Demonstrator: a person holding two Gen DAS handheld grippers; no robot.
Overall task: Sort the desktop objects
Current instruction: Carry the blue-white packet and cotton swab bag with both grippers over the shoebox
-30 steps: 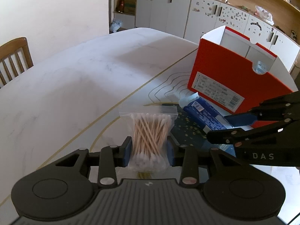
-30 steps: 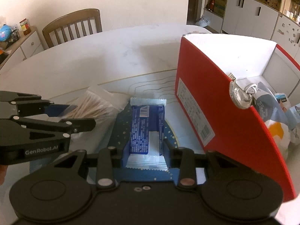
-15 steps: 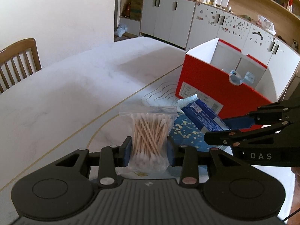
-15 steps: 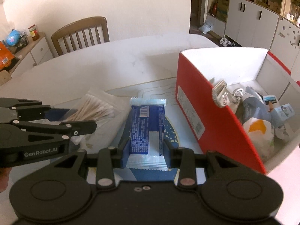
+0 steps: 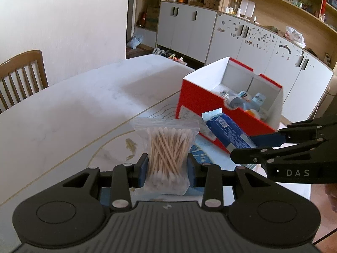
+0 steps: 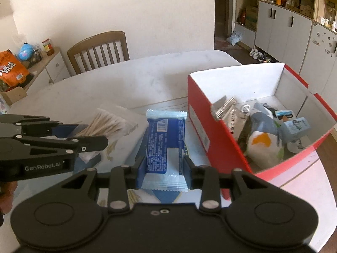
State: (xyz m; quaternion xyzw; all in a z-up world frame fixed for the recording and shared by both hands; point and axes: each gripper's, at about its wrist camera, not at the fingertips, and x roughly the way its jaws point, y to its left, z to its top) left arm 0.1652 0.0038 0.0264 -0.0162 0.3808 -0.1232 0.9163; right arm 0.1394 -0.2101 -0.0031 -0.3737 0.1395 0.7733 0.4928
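A clear zip bag of cotton swabs (image 5: 167, 156) is pinched between the blue pads of my left gripper (image 5: 167, 168), held above the white table. The right gripper (image 6: 165, 169) is shut on a blue snack packet (image 6: 165, 141), also lifted off the table. In the left wrist view the packet (image 5: 226, 130) and the right gripper (image 5: 248, 147) hang at the right, in front of the red box (image 5: 210, 109). In the right wrist view the swab bag (image 6: 107, 122) and left gripper (image 6: 92, 136) are at the left. The red box (image 6: 202, 113), open-topped with white inside, holds several items.
The white marble table (image 5: 73, 113) stretches left and far. A wooden chair (image 6: 99, 50) stands at its far side. A blue patterned mat (image 5: 200, 155) lies under the grippers. Grey cupboards (image 5: 242, 38) line the back wall. A side cabinet with snacks (image 6: 23, 63) stands at left.
Both grippers have risen with their loads and drawn back, so the red box now sits lower in view and its inside shows. Neither grip has changed.
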